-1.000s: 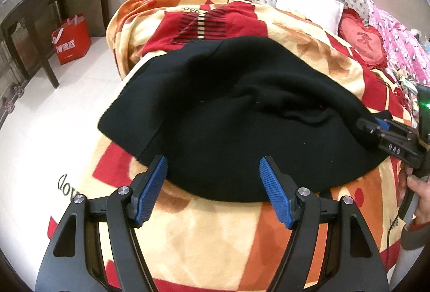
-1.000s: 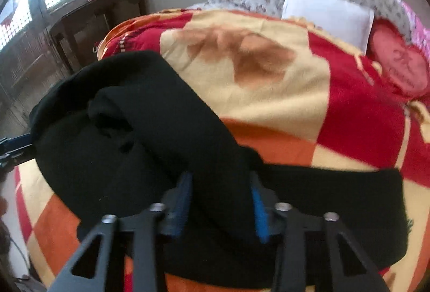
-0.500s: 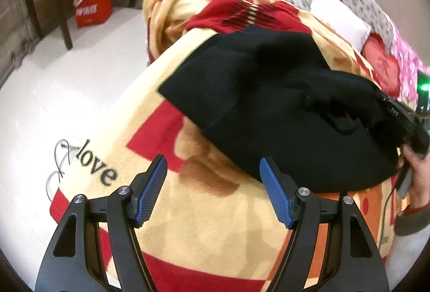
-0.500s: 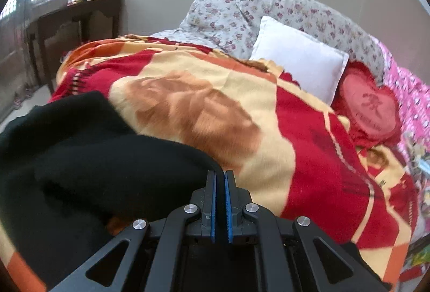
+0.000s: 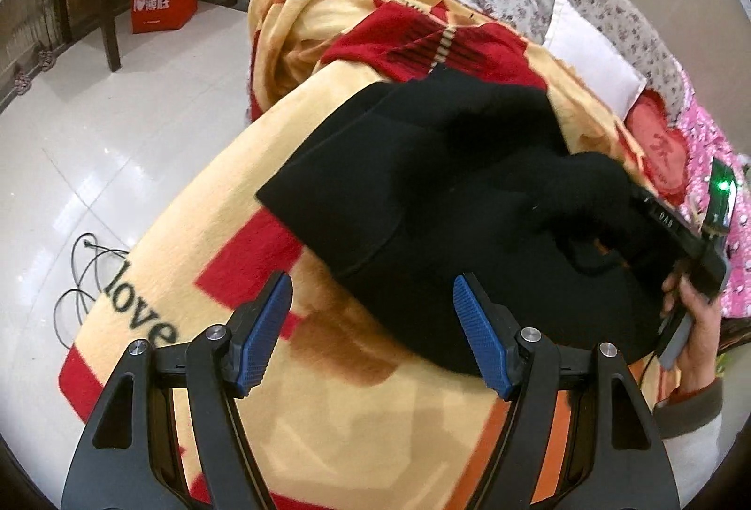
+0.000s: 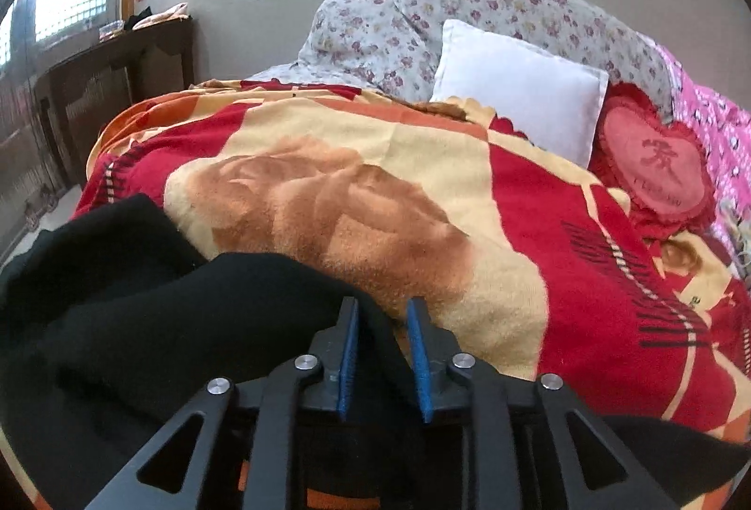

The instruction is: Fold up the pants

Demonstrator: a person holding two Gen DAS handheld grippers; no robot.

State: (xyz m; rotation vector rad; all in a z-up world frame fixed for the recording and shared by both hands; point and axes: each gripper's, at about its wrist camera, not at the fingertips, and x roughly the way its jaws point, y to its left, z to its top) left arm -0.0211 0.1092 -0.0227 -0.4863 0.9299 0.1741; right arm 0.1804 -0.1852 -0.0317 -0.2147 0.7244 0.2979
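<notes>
**Black pants bunched on the blanket: handling and grip points**

**Position.** The black pants (image 5: 450, 200) lie in a loose, partly doubled heap on the red-and-yellow blanket (image 5: 328, 430) covering the bed. In the left wrist view the heap fills the centre and runs toward 3 o'clock; one flat, hemmed edge points toward 9 o'clock. In the right wrist view the cloth occupies the 7 to 9 o'clock sector, with a fold reaching the fingers.

**Left gripper.** The left gripper (image 5: 373, 334) hovers above the near edge of the heap with its jaws spread wide. Nothing is between them.

**Right gripper.** The right gripper (image 6: 381, 362) is at narrow spacing and its jaws are opening. A ridge of black cloth sits in the gap. The pads do not appear to press on it, though black cloth against the black frame makes contact hard to confirm. In the left wrist view this gripper sits at 3 o'clock, the person's hand (image 5: 699, 313) on its handle.

**Material behaviour.** The fabric looks thick, soft and matte, likely knit or fleece. Expect it to be limp, to drape and sag when lifted, and to cling to the fuzzy blanket rather than slide. It is not fragile.

**Where to take hold.** Grip at the finished edge or at corners, where layers are flat. Avoid pinching the heap centre, which would likely gather several layers at once.
</notes>
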